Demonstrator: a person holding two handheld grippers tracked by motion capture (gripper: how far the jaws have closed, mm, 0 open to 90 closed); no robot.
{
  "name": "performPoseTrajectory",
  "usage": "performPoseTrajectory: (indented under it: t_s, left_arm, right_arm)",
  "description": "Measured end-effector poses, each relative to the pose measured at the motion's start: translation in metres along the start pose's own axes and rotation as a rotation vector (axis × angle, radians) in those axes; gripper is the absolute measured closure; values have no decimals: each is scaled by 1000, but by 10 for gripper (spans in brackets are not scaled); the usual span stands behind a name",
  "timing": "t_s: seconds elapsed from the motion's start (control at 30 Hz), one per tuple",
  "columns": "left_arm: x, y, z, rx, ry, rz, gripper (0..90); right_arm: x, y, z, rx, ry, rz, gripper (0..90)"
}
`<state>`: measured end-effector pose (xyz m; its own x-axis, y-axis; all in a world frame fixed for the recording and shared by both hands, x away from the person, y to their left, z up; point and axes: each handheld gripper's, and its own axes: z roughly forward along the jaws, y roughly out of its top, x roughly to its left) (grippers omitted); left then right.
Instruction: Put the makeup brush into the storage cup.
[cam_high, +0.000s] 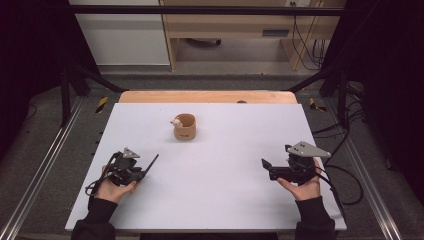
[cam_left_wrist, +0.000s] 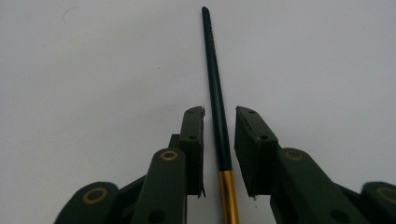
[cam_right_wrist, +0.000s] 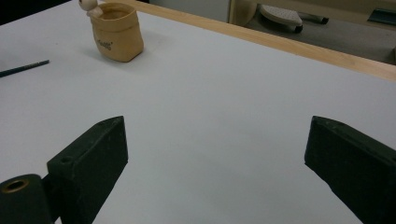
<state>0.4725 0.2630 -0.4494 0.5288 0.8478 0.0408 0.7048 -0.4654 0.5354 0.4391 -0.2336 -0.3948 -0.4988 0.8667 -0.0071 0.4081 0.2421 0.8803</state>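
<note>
both grippers are black with brass-ringed screw holes, grey three-cornered plates on top and black cables trailing off; the person's got dark long sleeves with ribbed cuffs

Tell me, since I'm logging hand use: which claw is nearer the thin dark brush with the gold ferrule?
Left. The left claw straddles the brush; the right claw sits far across the table.

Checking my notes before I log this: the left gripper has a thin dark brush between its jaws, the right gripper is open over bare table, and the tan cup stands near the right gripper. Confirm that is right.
One thing is off: the cup stands at the far middle of the table, apart from both grippers, as the high view shows. The left gripper does have the brush between its jaws, though small gaps show either side, and the right gripper is open over bare table.
</note>
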Motion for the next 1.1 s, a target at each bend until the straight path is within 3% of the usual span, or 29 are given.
performPoseTrajectory:
  t_s: [0.47,0.83,1.1]
  left_arm:
    - [0,2,7,55,-19,33,761]
    - [-2,13,9,139,-25,67,782]
    - [0,14,10,144,-36,61,795]
  right_arm:
    - [0,0,0,3,2,-1,61]
    - [-1,0,0,5,3,-2,59]
    - [-1,0,0,11,4,-1,56]
